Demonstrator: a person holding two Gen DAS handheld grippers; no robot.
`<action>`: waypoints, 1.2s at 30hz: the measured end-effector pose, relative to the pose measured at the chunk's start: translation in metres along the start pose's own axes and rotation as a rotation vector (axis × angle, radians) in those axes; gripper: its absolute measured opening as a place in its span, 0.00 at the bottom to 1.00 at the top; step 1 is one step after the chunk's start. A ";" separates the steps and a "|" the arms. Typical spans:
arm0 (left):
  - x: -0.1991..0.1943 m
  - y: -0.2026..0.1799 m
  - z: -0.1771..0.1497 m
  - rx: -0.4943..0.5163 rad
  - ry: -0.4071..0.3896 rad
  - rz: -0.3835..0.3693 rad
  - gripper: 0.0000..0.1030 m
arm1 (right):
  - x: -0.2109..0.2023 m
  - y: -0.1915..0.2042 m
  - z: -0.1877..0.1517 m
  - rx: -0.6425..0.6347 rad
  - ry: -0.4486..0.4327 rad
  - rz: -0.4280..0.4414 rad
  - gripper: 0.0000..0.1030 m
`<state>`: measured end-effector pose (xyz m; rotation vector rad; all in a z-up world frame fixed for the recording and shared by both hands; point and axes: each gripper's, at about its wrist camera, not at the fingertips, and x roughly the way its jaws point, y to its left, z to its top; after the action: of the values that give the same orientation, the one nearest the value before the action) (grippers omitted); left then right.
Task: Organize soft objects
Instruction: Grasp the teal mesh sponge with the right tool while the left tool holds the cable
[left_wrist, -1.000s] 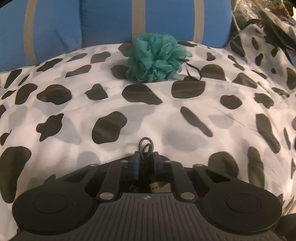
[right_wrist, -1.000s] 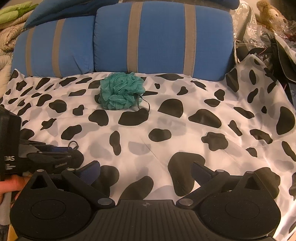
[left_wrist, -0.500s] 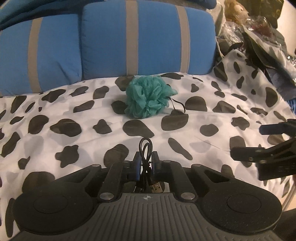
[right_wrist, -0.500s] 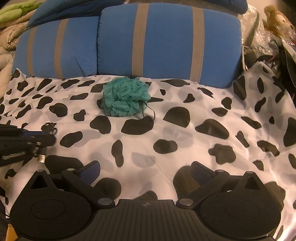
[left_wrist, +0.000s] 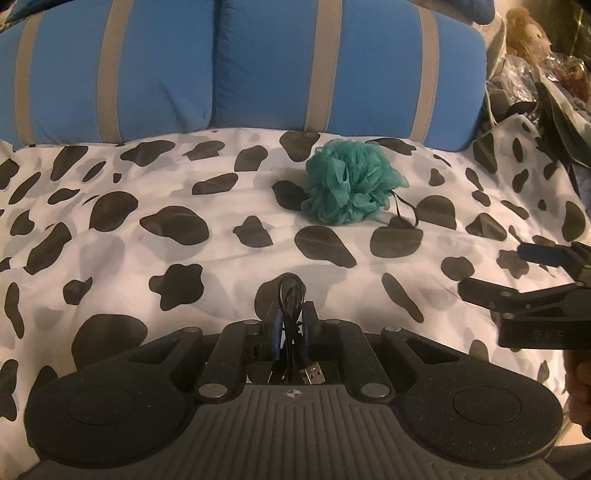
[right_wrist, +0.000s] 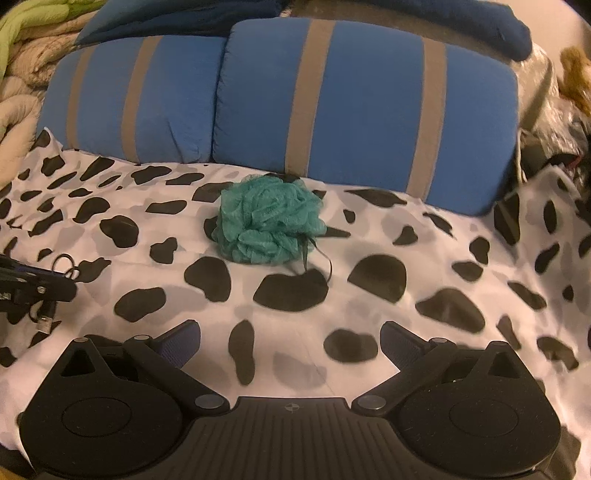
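Spotted sheet (left_wrist: 221, 266) — cable (left_wrist: 291, 295) in left tongs (left_wrist: 291, 321)

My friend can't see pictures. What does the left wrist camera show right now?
The left gripper has its jaws shut on a bundled black USB cable above a white sheet with black cow spots. Farther off, a teal bath pouf sits on the sheet before two blue cushions with grey stripes, and the open right gripper shows at right.

Both wrist views looked low across the spotted sheet (left_wrist: 207, 258) toward the pillows (right_wrist: 365, 107), the right from nearer; both shared the pouf (left_wrist: 347, 186) mid-scene.
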<state>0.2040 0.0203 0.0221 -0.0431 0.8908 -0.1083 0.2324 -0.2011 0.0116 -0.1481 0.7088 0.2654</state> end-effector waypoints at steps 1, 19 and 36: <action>0.000 0.000 0.001 -0.002 0.002 -0.004 0.11 | 0.004 0.001 0.001 -0.009 0.000 -0.005 0.99; -0.001 -0.007 0.011 0.006 0.027 -0.049 0.11 | 0.083 0.012 0.012 -0.173 -0.010 -0.135 0.65; 0.009 -0.018 0.013 0.029 0.061 -0.077 0.11 | 0.143 -0.004 0.025 -0.087 0.004 -0.141 0.44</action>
<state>0.2186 0.0015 0.0251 -0.0471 0.9484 -0.1950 0.3536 -0.1724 -0.0638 -0.2809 0.6877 0.1608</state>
